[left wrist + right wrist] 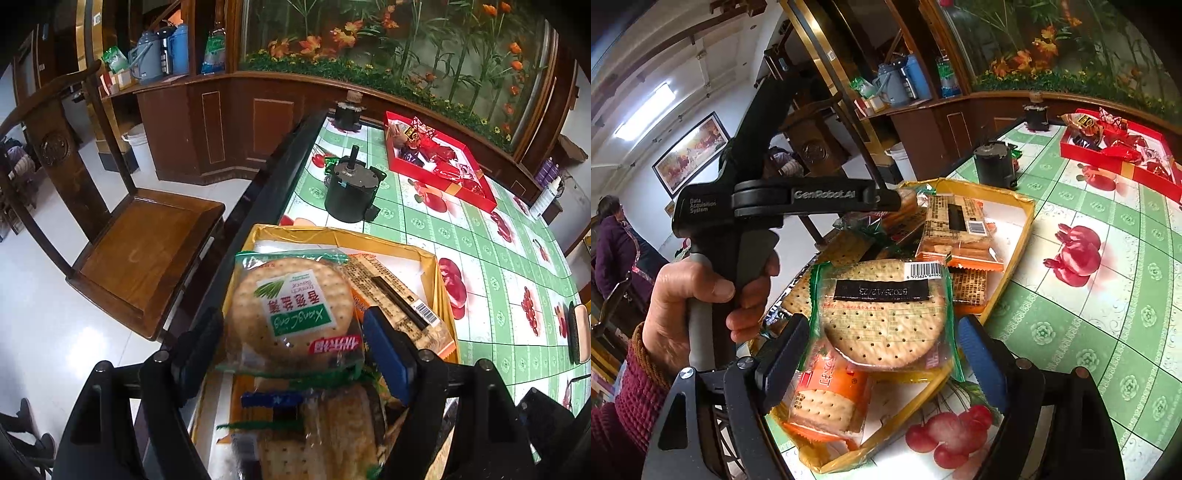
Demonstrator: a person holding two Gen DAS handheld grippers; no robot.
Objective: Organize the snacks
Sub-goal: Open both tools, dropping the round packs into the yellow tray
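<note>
Snacks fill the gold tray (441, 280) at the near left edge of the table (480, 236). The left gripper (293, 325) grips a round cracker pack (291, 306), label up, above the tray; its fingers (388, 347) press both sides. The right gripper (882, 339) grips another round cracker pack (882, 314), barcode side up, above an orange cracker pack (831, 398) in the tray. Far right on the table sits a red candy box (443, 162); a black pot (351, 192) stands beyond the tray.
</note>
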